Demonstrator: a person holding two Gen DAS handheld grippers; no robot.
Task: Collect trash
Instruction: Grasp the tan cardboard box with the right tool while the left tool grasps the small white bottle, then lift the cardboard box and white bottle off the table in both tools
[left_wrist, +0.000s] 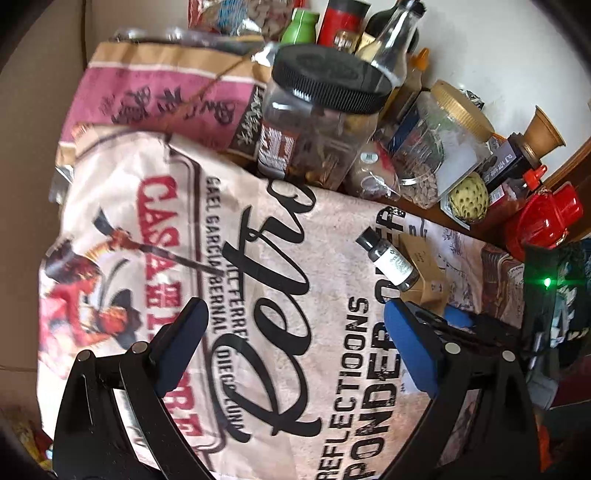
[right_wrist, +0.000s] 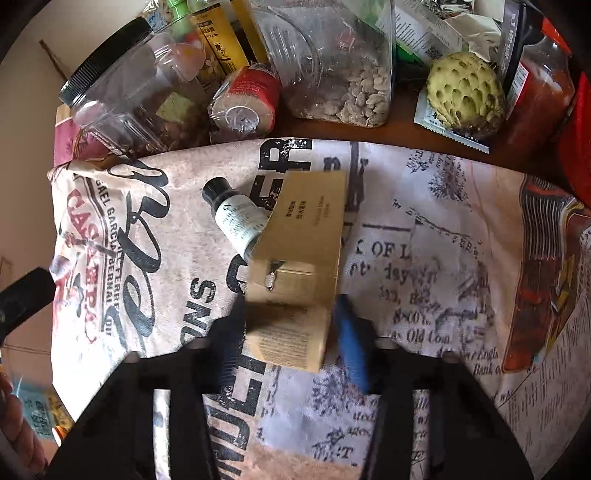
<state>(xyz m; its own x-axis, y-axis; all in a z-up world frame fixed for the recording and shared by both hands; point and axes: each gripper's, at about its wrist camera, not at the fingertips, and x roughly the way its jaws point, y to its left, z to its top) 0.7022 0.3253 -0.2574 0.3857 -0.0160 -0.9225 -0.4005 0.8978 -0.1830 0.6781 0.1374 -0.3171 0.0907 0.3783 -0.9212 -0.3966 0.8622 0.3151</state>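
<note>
Cloth (right_wrist: 424, 266), printed like old newsprint, covered the near part of the table (right_wrist: 402, 134), and on it lay the two likely bits of trash, side by side and touching. The larger was a tan cardboard box (right_wrist: 306, 236), lying on its side with its near end flap partly open. It looked empty or nearly so, hence light, stiff along its long faces but easy to crush at the open end. A grip across the two long side walls, back from the flap, seemed the safest hold.

The right gripper (right_wrist: 286, 325) had its blue-padded fingers (right_wrist: 351, 343) on either side of the box's near end, close to or just touching the walls; motion blur left it unclear whether they were actually pinching it.

The left gripper (left_wrist: 295, 332) hovered over the cloth with its fingers spread wide and nothing between them.

Smaller was the little bottle (right_wrist: 236, 218) with a black cap and white label, resting against the box's left side. It seemed light, rigid and smooth, apt to roll, best taken across its labelled body.
</note>
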